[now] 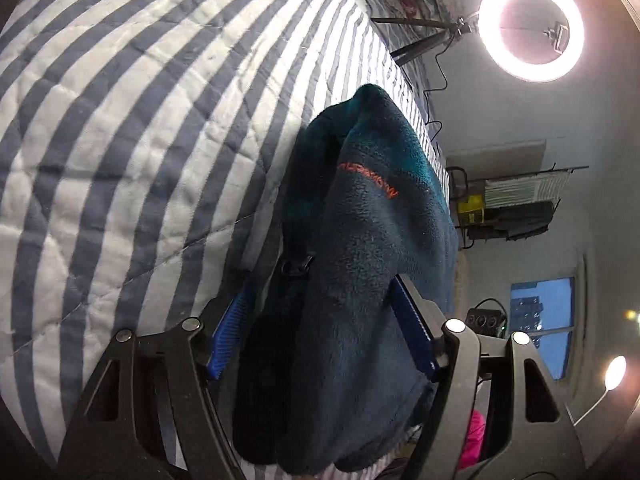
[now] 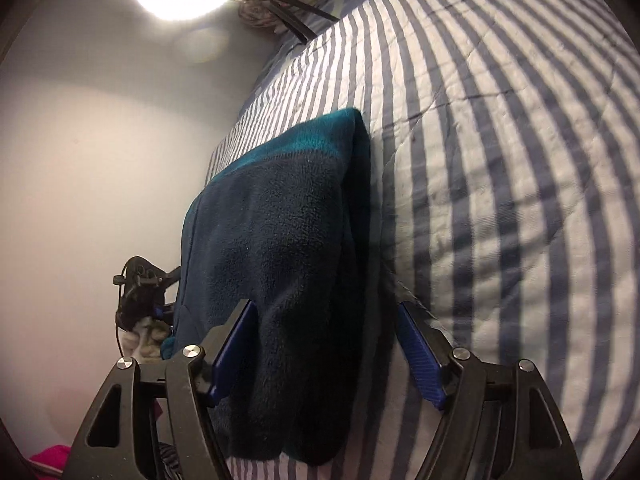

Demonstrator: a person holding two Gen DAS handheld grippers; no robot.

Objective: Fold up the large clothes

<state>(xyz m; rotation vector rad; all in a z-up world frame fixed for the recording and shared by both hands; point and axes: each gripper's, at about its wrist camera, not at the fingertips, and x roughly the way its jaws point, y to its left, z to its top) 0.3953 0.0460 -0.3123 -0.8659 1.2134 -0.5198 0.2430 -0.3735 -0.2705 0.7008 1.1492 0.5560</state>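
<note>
fleece (image 1: 360, 248): dark teal, folded, near the striped quilt's (image 1: 120, 140) edge
left gripper (image 1: 324, 332): fingers spread, fleece between them
right gripper (image 2: 328, 344): fingers spread, fleece between them

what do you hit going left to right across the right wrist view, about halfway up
Plain wall → the other gripper, low at the fleece's left edge → dark teal fleece → striped quilt.

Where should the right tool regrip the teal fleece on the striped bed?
Grip the thick folded edge of the fleece nearest the right tool, coming in low along the striped quilt. That edge is a stacked bundle lying between the open fingers, so one finger can slide beneath.
</note>
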